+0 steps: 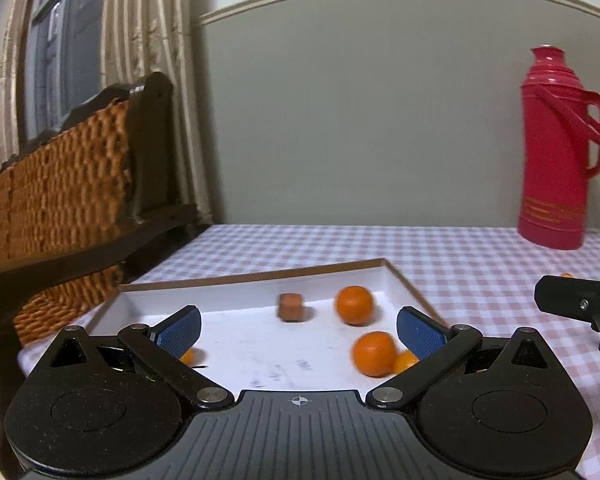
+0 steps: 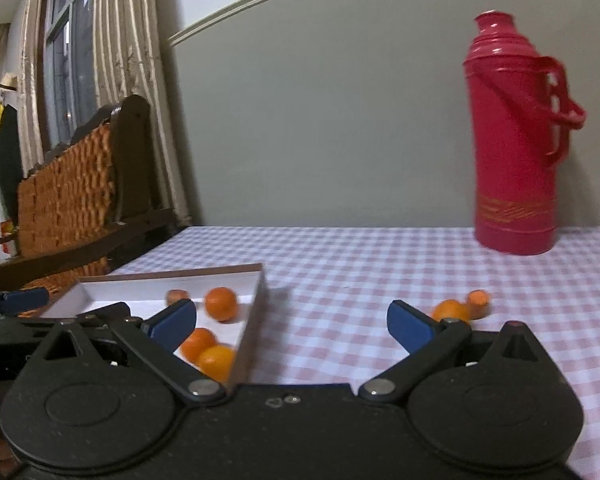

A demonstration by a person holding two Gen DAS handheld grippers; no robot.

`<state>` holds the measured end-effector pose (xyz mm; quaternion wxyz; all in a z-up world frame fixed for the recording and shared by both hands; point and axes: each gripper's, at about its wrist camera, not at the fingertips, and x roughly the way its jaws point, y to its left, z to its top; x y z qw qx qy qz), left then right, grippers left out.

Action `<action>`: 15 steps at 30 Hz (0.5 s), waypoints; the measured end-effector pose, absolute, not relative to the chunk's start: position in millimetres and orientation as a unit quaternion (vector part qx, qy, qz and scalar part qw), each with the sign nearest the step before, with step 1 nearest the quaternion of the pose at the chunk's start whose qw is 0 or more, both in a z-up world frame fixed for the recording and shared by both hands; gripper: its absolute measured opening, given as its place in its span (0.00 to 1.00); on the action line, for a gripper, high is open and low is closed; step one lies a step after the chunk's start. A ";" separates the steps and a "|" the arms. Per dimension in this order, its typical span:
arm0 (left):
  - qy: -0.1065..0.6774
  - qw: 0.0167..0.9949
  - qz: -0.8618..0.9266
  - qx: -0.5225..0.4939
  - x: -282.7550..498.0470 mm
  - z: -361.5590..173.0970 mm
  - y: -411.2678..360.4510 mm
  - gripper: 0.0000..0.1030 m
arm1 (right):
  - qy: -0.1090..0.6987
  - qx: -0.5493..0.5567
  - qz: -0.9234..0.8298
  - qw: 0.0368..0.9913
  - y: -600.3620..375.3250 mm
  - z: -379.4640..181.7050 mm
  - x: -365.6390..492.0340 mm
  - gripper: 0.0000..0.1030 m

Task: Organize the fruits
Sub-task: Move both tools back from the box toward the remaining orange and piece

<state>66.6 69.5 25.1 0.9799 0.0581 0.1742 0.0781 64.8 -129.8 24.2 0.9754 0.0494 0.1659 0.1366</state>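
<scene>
Left wrist view: left tool [image 1: 299, 330], jaws spread wide, nothing between them, hovering over the near edge of the shallow white tray [image 1: 404, 280] on the checked tabletop [image 1: 480, 264]. Contents of tray: one orange [image 1: 354, 305] toward the far right corner, a second orange [image 1: 374, 353] nearer, just inside the right pad, with a smaller orange fruit [image 1: 406, 361] touching it and another small one [image 1: 189, 356] half hidden behind the left pad; one brown fruit [image 1: 291, 307] toward the back. Handling, by judgement: light, round, firm-skinned, liable to roll; best taken across the widest part with gentle pressure. Red thermos [image 1: 556, 148] stands well apart at the back. Right wrist view: right tool [image 2: 291, 326], jaws likewise wide and empty, held over bare cloth just right of the tray wall. Still loose on the tabletop: a loose orange [image 2: 451, 311] and a reddish-brown fruit [image 2: 478, 303] touching it, lying ahead of and outside the right pad, not between the jaws.
</scene>
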 end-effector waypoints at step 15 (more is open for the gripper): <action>0.178 0.981 0.022 0.072 72.9 20.2 16.7 1.00 | 0.198 0.065 0.075 0.975 -177.8 12.8 62.1 0.91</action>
